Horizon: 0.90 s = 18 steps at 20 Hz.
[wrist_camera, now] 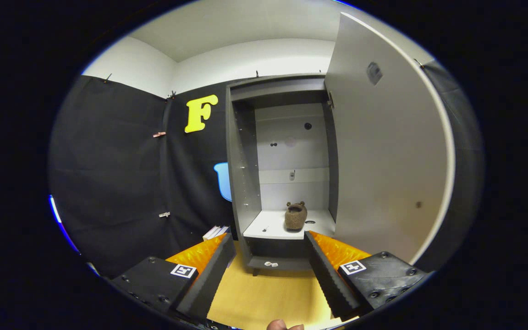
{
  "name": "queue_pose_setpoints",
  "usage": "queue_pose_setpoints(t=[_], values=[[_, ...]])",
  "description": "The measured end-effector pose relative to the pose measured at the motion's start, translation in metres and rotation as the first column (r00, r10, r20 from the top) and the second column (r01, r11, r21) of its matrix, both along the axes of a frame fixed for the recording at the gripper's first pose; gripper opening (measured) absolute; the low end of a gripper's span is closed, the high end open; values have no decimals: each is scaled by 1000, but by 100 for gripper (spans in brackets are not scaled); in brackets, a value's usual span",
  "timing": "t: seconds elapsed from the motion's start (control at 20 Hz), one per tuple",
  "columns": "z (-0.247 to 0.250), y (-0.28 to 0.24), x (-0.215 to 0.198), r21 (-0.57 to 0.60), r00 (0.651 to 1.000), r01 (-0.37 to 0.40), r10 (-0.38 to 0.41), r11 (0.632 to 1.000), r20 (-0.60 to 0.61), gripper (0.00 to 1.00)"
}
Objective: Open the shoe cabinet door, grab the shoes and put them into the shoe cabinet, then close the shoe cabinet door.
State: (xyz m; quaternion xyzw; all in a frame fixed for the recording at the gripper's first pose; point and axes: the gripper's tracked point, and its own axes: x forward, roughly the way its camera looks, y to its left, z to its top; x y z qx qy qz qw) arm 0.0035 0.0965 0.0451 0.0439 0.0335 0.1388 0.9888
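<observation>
While the jaws (268,270) stand wide apart with nothing between them, the brown shoe (295,216) sits upright straight ahead and well beyond them, toe end toward the back panel. It rests on the white shelf (268,227) inside the shoe cabinet (241,165), whose door (383,156) hangs open on the right; closing that door looks like what remains.

Grey shoe cabinet (241,160) – door (383,151) pale grey, back panel off-white, shelf white. Inside the cabinet a fuzzy brown shoe (295,216); below the cabinet, light wood-tone floor (268,298). Black-and-white square markers on the gripper (268,270).
</observation>
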Motion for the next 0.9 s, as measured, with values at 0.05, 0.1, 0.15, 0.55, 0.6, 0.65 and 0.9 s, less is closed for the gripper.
queue_pose_setpoints(t=[0.05,0.1,0.15,0.55,0.6,0.65,0.9], values=[[1,-8,-24,-1,1000,-8,8,1000,4,98],[4,-18,-36,7,1000,-19,19,1000,13,98],[4,-37,-42,2,1000,-8,8,1000,18,98],[-9,-192,-33,60,965,261,-258,964,-47,98],[-13,-208,-28,76,956,291,-287,954,-59,97],[-20,-224,-21,82,945,324,-318,943,-74,98],[-43,-272,19,41,913,400,-393,916,-112,98]])
